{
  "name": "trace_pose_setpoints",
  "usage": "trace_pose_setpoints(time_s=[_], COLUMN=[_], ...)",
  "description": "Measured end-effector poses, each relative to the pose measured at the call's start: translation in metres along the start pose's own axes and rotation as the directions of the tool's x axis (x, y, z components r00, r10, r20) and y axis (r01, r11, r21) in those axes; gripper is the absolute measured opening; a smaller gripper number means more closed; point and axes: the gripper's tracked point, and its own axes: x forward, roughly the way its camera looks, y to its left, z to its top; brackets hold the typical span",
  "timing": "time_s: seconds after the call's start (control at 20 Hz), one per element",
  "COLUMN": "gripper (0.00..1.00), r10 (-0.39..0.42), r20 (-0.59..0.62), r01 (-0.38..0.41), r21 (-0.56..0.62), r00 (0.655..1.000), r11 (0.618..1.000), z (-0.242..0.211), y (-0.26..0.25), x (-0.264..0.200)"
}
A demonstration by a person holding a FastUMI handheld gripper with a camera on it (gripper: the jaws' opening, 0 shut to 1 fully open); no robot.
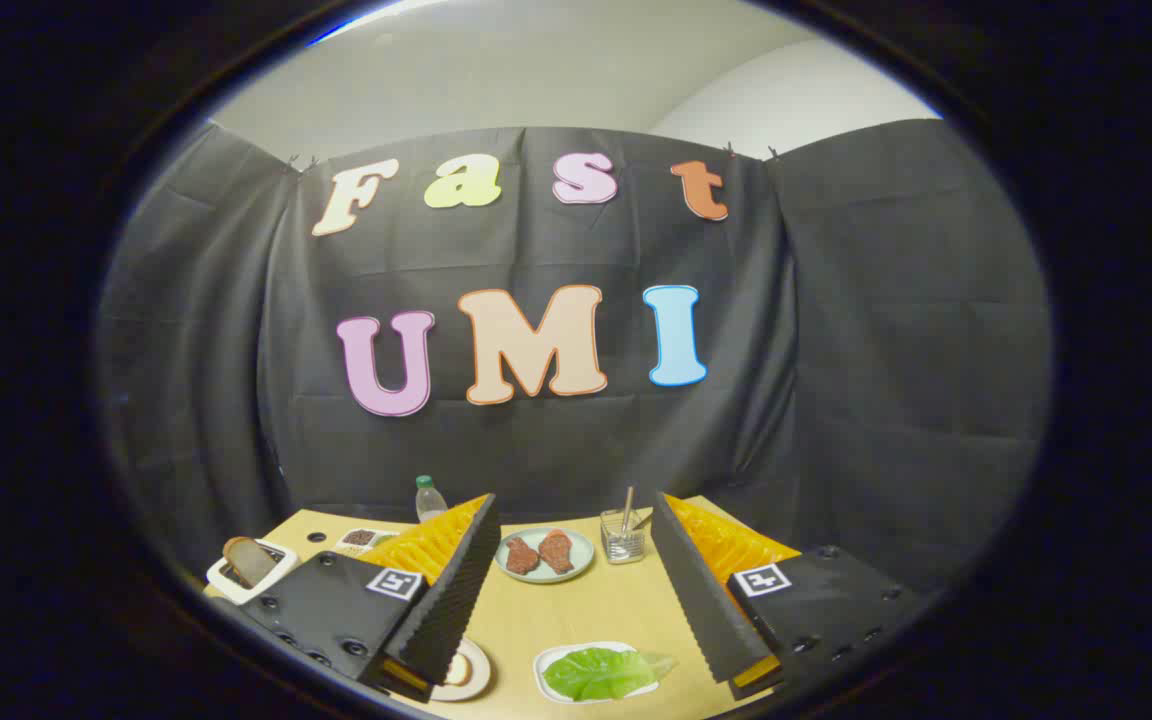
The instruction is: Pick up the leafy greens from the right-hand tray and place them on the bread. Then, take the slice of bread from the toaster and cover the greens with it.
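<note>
My gripper [576, 560] is open, held above the wooden table [586, 610], its two fingers spread wide with nothing between them. Low between the fingers, nearer the right one, the leafy greens [598, 673] lie on a white tray [548, 668]. A small plate [466, 672] carrying something round, partly hidden by the left finger, sits just left of that tray. Beyond the left finger a white toaster [248, 574] holds an upright slice of bread [247, 560].
A pale green plate [544, 555] with two brown meat pieces lies farther ahead between the fingers. A glass cup with utensils [623, 536] stands beside it. A bottle [429, 499] and a small dish [361, 539] stand at the table's far left.
</note>
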Motion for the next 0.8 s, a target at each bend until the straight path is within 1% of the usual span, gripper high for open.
trace_pose_setpoints(time_s=[0.6, 0.8], gripper=[0.97, 0.97], r10=[-0.03, -0.031], r20=[-0.029, -0.069], r01=[0.03, 0.031], r21=[0.002, 0.004], r00=[0.999, 0.997], r11=[1.0, 0.999], z=[-0.009, -0.022], y=[-0.015, -0.015], x=[-0.005, -0.004])
